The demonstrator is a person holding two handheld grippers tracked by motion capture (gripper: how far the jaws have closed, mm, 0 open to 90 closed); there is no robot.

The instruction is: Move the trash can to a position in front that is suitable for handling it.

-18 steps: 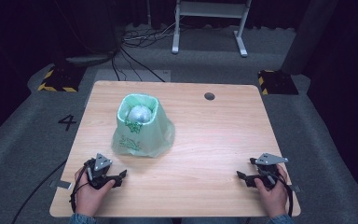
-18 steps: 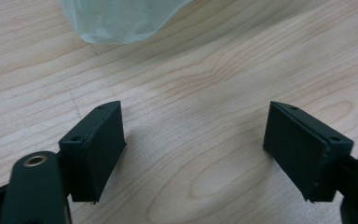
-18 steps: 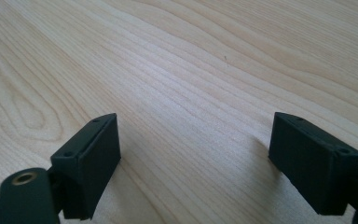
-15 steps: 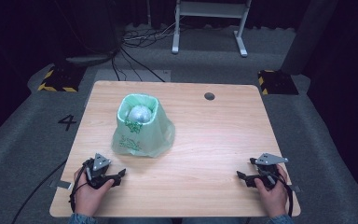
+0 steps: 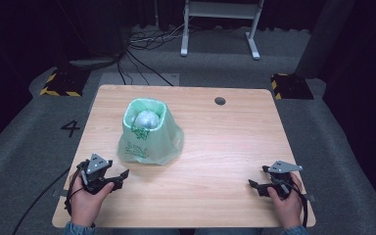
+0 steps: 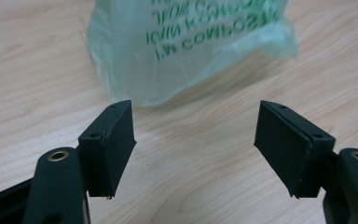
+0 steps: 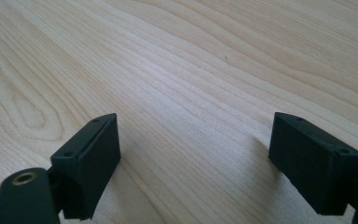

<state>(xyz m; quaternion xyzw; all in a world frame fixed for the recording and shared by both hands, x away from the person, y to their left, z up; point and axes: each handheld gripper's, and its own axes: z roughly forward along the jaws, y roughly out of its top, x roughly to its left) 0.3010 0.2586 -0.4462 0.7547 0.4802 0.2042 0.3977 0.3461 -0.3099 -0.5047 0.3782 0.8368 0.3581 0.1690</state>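
Dark walls and grey carpet are seen around a pale wooden surface (image 5: 215, 147), with a white metal stand (image 5: 220, 24), loose cables (image 5: 147, 39) and two yellow-and-black striped blocks (image 5: 58, 83) on the floor beyond it, and a "4" (image 5: 71, 128) marked on the carpet at the left. A round dark hole (image 5: 220, 101) is set into the surface near its far edge. A green translucent bag (image 5: 149, 134) is stood left of centre, its mouth open upward, and a crumpled silvery ball (image 5: 147, 119) is held inside it; green lettering is printed on the bag's front. The left hand-held gripper (image 5: 120, 175) is held low at the near left corner, just beside the bag's near edge but apart from it, and its jaws are spread wide with nothing between them; in the left gripper view the bag (image 6: 186, 42) is seen directly ahead, beyond the jaw tips, with bare wood in the gap. The right hand-held gripper (image 5: 254, 185) is held at the near right corner, well apart from the bag, its jaws likewise spread wide and empty; in the right gripper view the left and right jaws are seen over bare wood grain (image 7: 191, 93). Compared with the frames from about half a second ago, no change is found: the bag, the ball and both hand-held grippers are placed as before.
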